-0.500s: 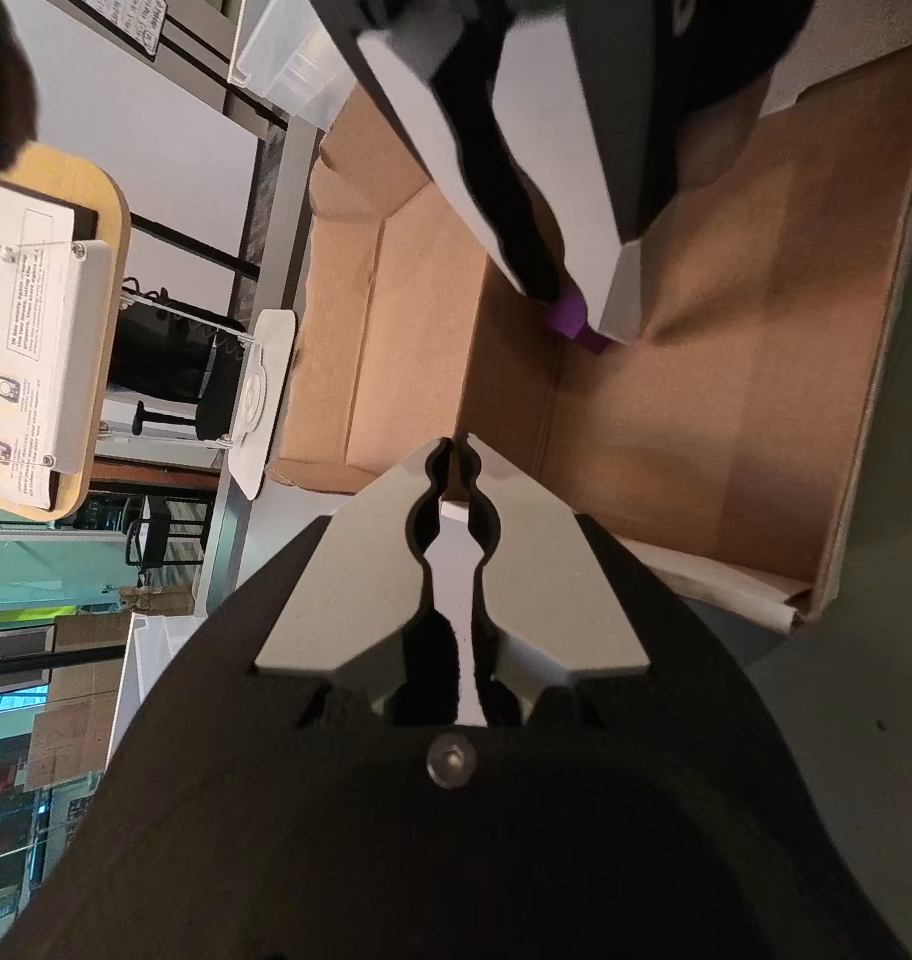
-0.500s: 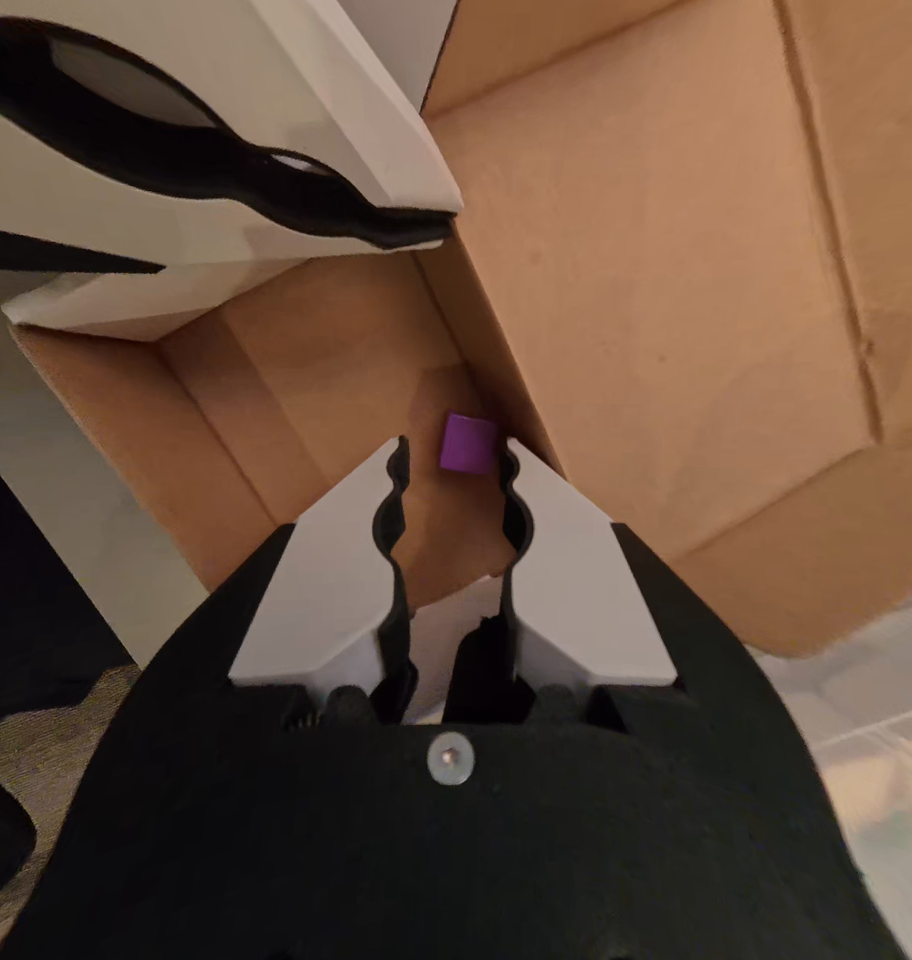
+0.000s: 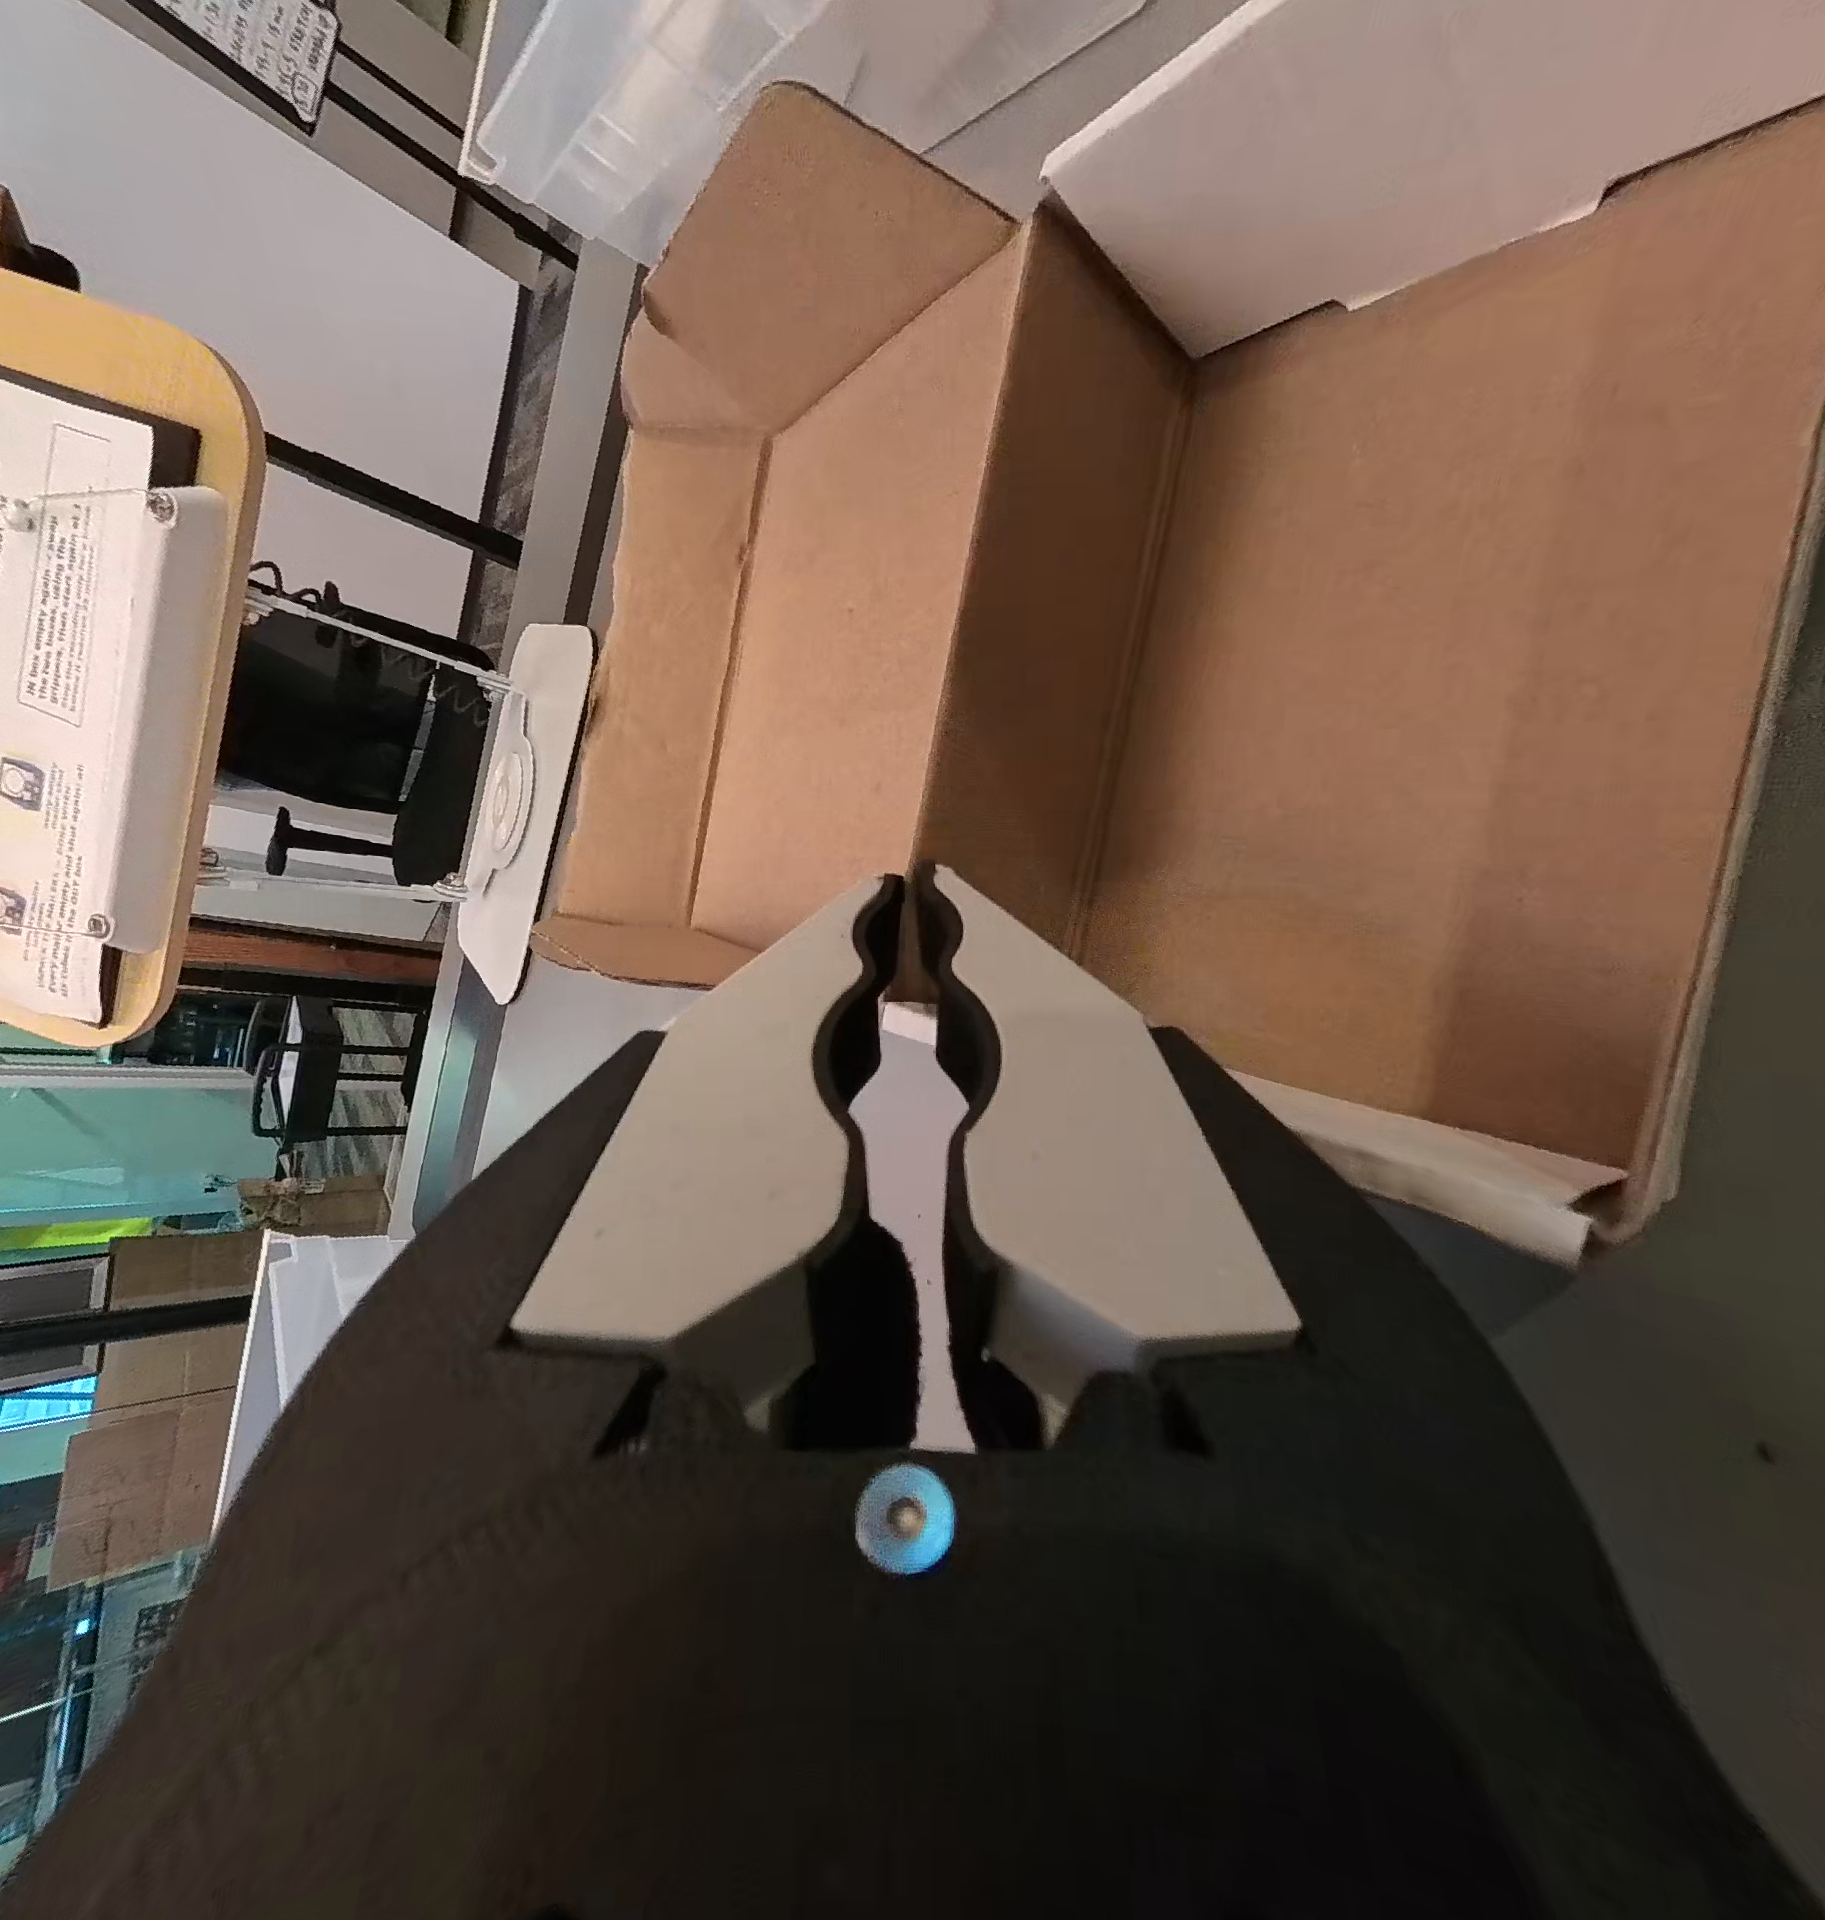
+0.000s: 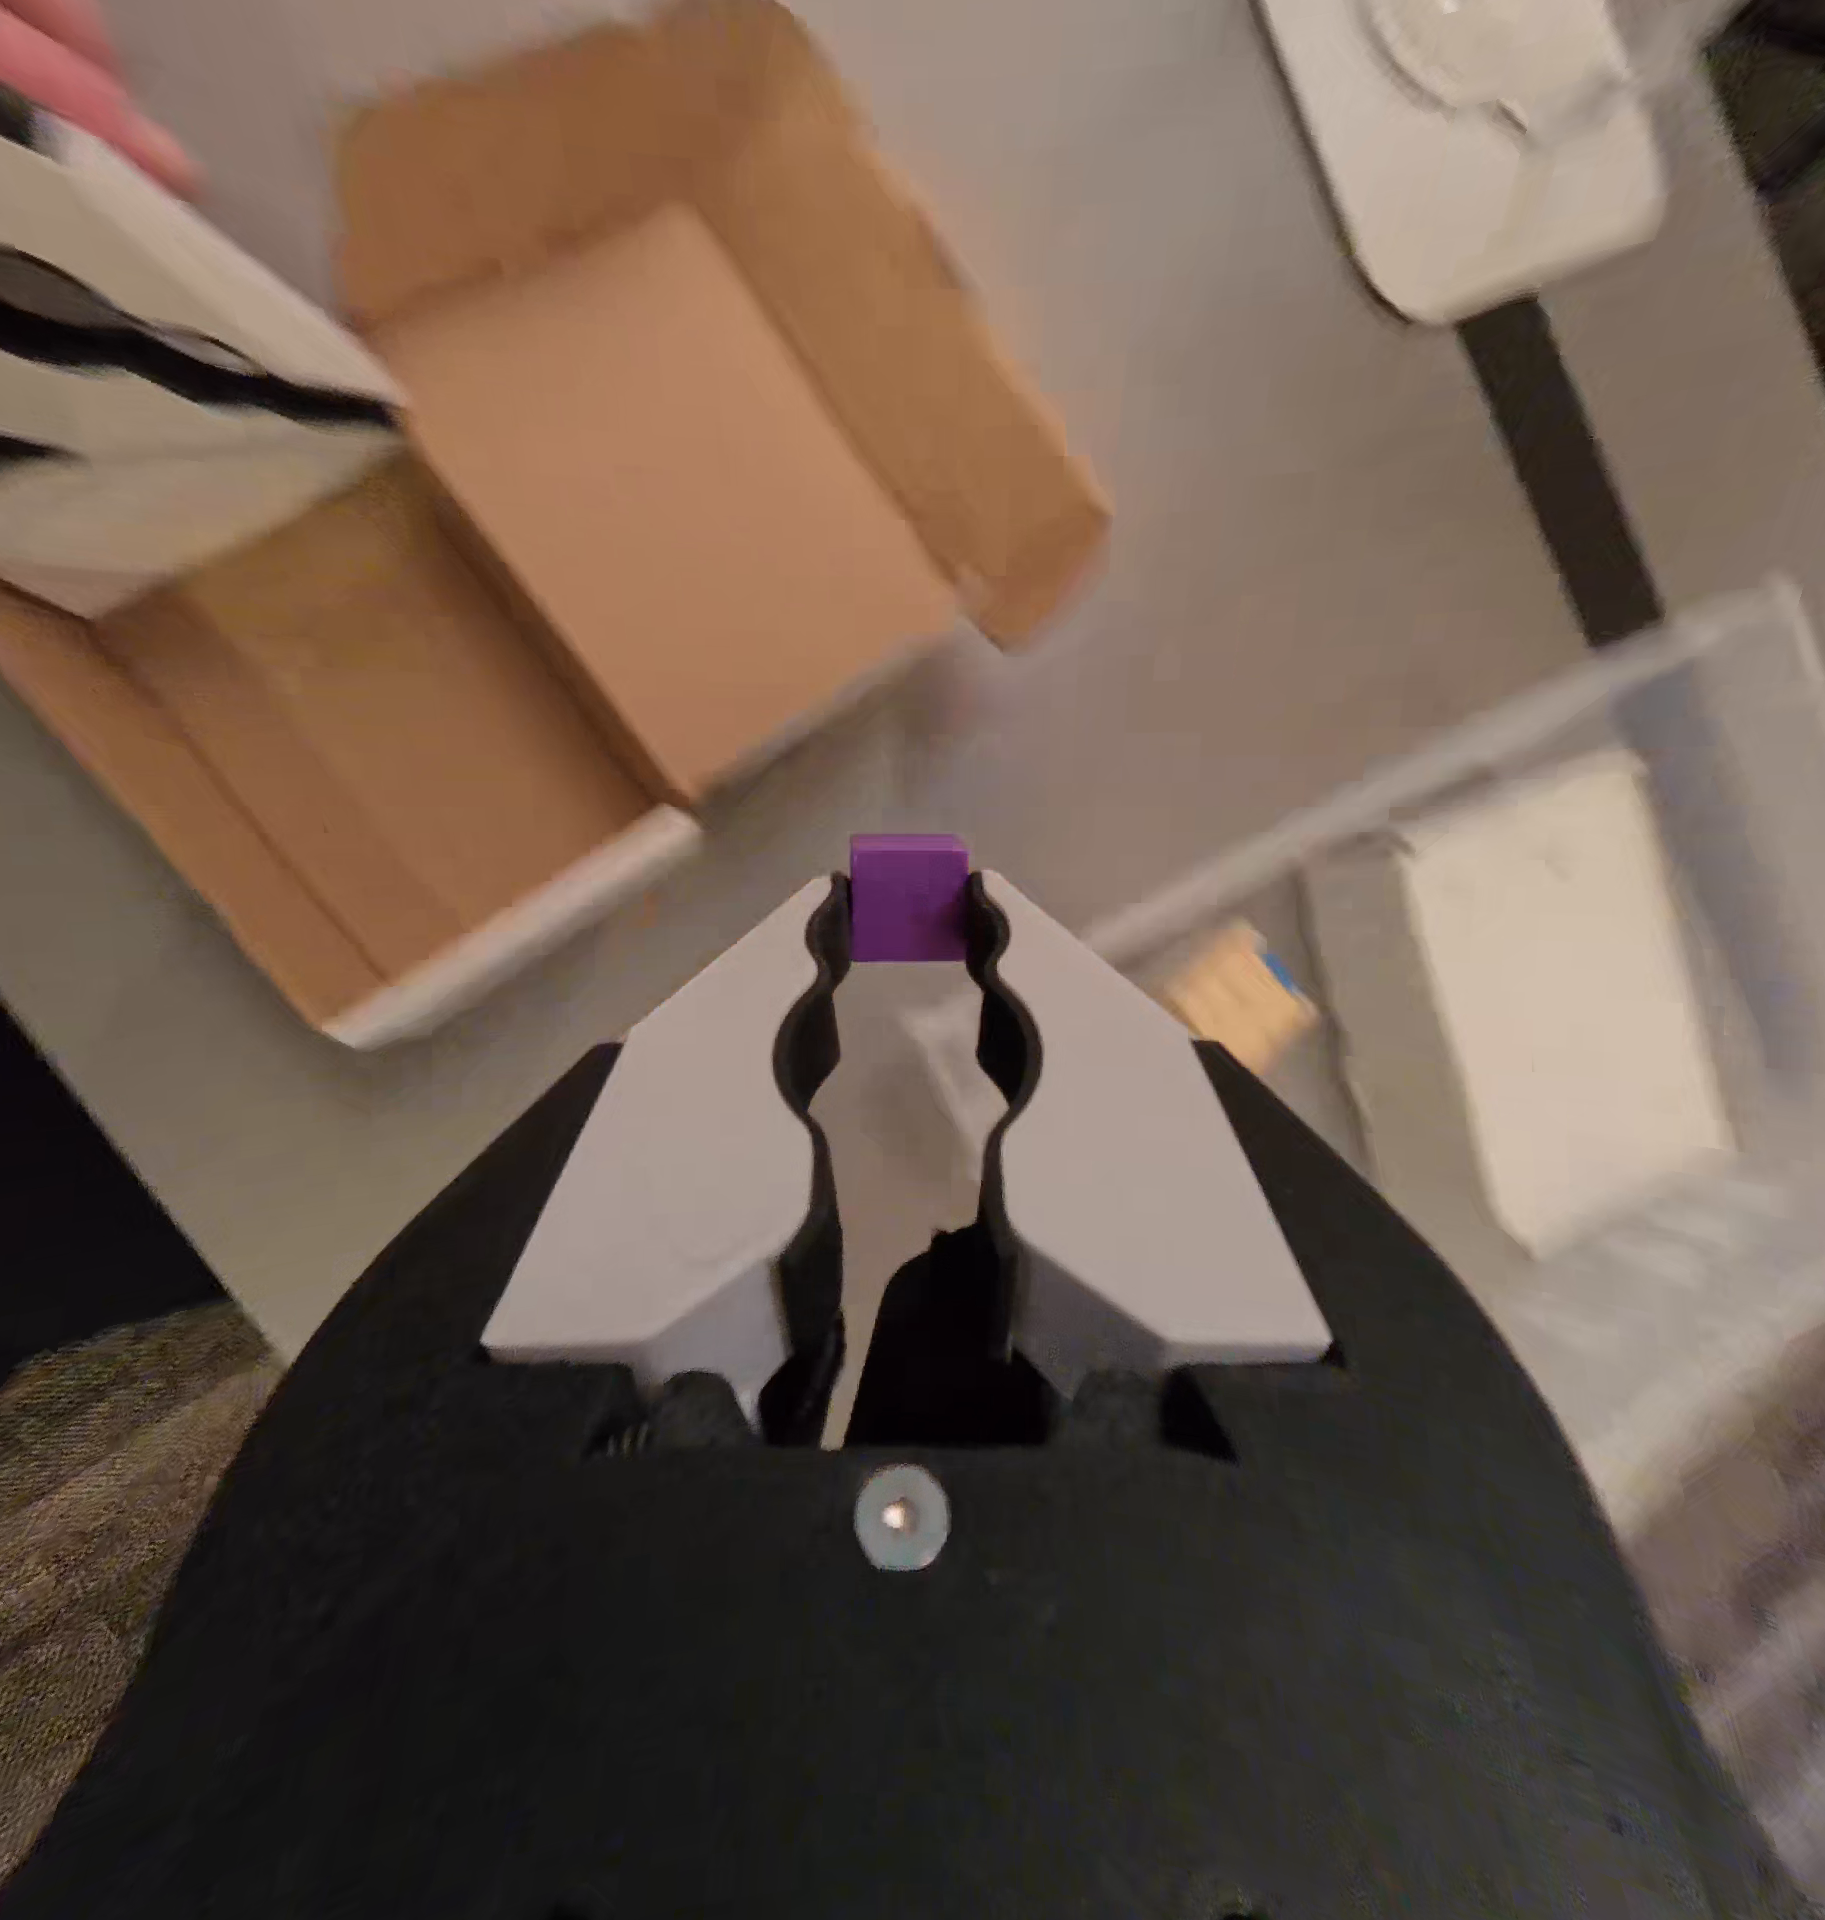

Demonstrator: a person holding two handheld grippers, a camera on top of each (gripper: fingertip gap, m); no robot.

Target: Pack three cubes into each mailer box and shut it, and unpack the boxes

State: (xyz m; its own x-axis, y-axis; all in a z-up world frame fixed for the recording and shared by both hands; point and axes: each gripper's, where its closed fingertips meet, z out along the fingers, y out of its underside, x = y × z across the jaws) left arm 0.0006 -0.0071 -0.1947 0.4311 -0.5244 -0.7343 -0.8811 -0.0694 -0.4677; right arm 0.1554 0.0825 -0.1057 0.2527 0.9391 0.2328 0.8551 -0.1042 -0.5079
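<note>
1. In the left wrist view, the open box [image 3: 1355, 644] takes up most of the far right side. Its brown floor is bare, so there is lots of room inside.
2. The box walls stand up on all sides. The lid [image 3: 783, 582] lies open and flat to the left, with small flaps at its edges.
3. The left gripper [image 3: 908, 894] sits at the near corner of the box, by the fold where the lid meets the box. Its tips are almost touching, with only a thin crack between them. I cannot tell if they pinch the cardboard edge or hold nothing.
4. A clear bin [image 3: 617, 104] sits far away past the lid, and the gray table [image 3: 1718, 1351] shows on the right.
5. In the right wrist view, the right gripper [image 4: 908, 904] is up over the table [image 4: 1147, 364], just past the near white edge of the box [image 4: 451, 665].
6. The right gripper squeezes a purple cube [image 4: 906, 902] between its tips. The jaws are only as wide as the cube. The cube is out of the box and in the air.
7. The box is to the left and far, blurry, with nothing inside that I can see. The other gripper [image 4: 160, 364] is at its far left corner.
8. To the right is a clear bin [image 4: 1510, 935] with a white box [image 4: 1552, 1018] in it. There is open table between the box and the bin.
</note>
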